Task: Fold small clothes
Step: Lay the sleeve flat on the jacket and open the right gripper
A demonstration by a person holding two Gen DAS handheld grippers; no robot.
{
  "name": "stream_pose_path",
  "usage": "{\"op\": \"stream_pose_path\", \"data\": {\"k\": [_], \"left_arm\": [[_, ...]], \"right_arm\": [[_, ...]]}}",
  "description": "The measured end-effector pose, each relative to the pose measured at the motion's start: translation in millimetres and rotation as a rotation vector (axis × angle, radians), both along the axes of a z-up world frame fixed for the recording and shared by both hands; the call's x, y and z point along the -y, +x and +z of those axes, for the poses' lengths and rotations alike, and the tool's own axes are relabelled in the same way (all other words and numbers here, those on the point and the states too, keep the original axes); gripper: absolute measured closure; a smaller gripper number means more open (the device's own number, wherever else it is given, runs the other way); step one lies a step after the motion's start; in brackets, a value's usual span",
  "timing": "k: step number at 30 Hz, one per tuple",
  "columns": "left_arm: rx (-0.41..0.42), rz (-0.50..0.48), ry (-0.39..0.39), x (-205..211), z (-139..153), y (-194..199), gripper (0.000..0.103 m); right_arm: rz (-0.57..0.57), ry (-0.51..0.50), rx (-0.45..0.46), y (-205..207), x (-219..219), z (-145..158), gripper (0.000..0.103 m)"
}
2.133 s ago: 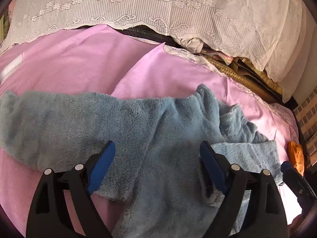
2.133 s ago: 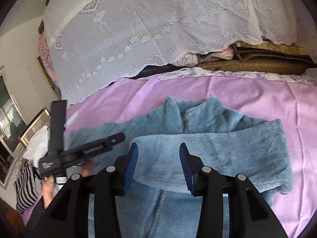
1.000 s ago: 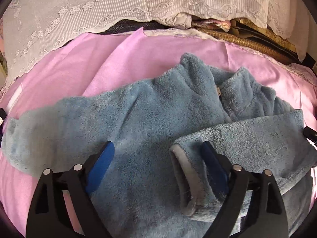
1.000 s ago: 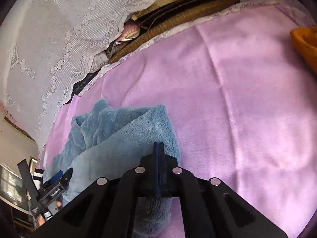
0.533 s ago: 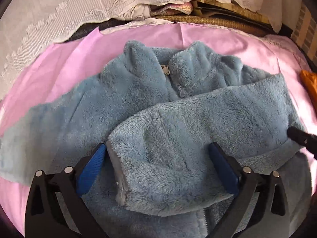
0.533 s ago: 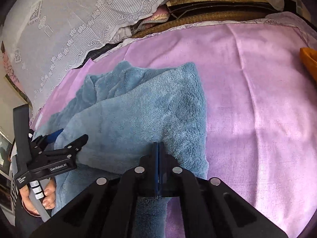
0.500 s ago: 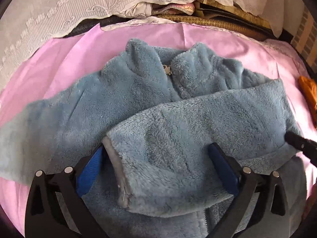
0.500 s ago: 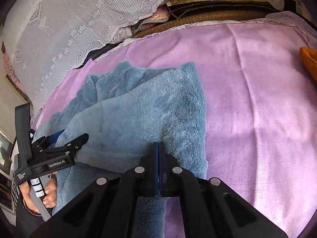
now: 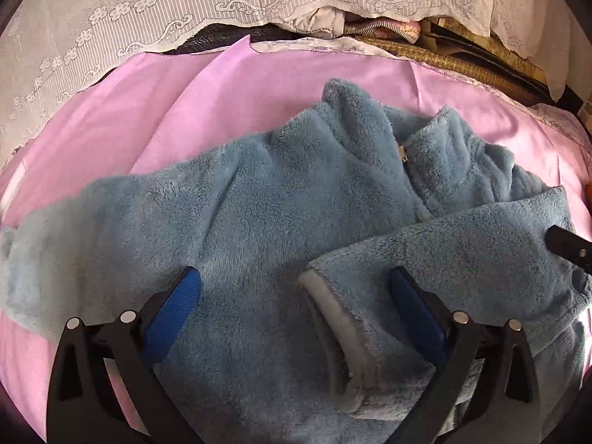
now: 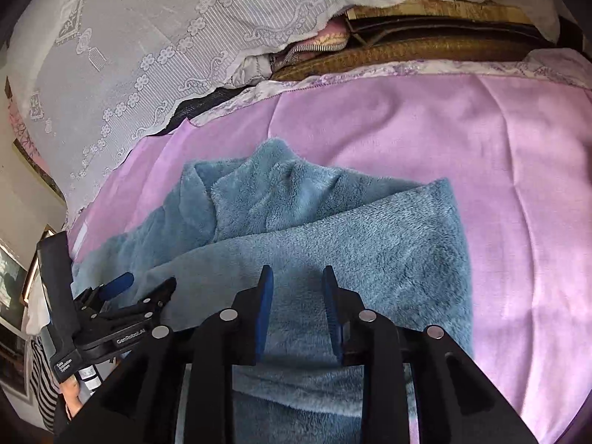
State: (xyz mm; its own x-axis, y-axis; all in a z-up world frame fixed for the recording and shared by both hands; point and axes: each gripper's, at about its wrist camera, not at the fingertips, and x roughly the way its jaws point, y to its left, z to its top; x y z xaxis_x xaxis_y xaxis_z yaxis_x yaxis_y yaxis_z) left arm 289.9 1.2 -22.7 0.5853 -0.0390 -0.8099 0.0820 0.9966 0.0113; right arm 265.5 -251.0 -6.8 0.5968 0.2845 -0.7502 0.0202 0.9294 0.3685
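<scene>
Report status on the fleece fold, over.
Left gripper open over jacket. Right gripper just opening, nothing pinched. Sleeve folded across chest. Nothing in the way.

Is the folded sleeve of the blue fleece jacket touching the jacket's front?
Touching. In the left wrist view the folded sleeve lies flat across the fleece jacket front, its grey-edged cuff resting on the pile with no gap beneath it.

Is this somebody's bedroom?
Probably yes. A fluffy blue jacket lies on a pink sheet like a bed's, with lace-covered bedding piled behind and framed pictures at the side.
</scene>
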Motion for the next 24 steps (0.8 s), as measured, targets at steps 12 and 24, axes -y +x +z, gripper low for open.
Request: {"op": "stream_pose_path", "data": {"k": [12,24], "left_arm": [[0.098,-0.003,-0.031,-11.4,18.9,-26.0,0.004],[0.102,-0.281,-0.094,80.1,53.1,-52.9,0.005]], "right_arm": [[-0.104,0.134,0.052,-42.6,48.3,5.4,0.096],[-0.127,0.131,0.069,-28.3,68.6,10.5,0.080]]}}
